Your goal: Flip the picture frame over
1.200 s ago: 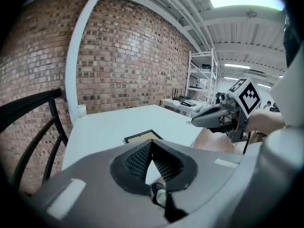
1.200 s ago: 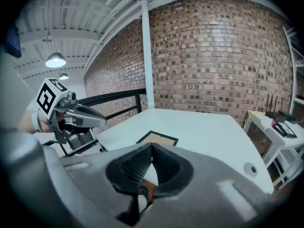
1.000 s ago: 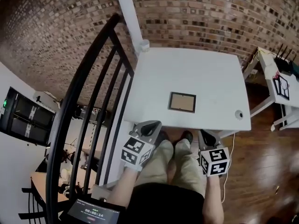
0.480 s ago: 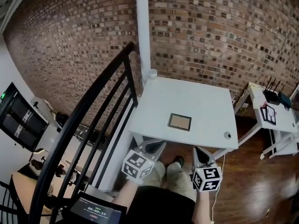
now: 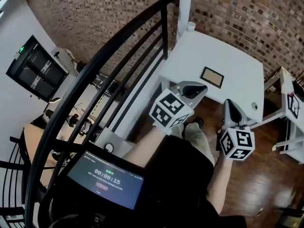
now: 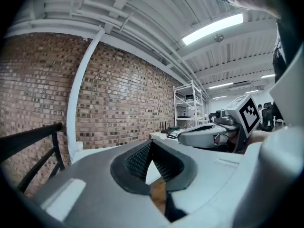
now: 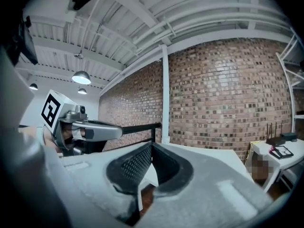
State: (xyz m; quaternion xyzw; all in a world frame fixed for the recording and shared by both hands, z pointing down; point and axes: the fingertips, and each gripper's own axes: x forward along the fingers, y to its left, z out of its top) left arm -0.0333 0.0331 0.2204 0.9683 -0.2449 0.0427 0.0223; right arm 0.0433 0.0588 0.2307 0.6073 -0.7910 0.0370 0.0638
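Observation:
The picture frame [image 5: 212, 77], dark-edged with a tan panel, lies flat on the white table [image 5: 237, 56] in the head view's upper right. My left gripper [image 5: 203, 87] is held level at the table's near edge, short of the frame, and is shut with nothing in it. My right gripper [image 5: 227, 104] hangs beside it over the wooden floor, also shut and empty. In the left gripper view the left gripper's black pads [image 6: 142, 159] meet at a point, with the right gripper [image 6: 209, 136] beside them. In the right gripper view the pads [image 7: 137, 164] are likewise together, and the left gripper [image 7: 92, 129] shows at left.
A black stair railing [image 5: 109, 65] runs along the table's left side. A white pillar [image 5: 184, 4] stands against the brick wall [image 5: 247, 13] behind it. A small white side table [image 5: 290, 96] stands at right. A dark screen with a timer [image 5: 107, 179] is near the person's body.
Both grippers have risen from beside the person's legs to about table height. The head view has swung, so the table and frame now sit at the upper right.

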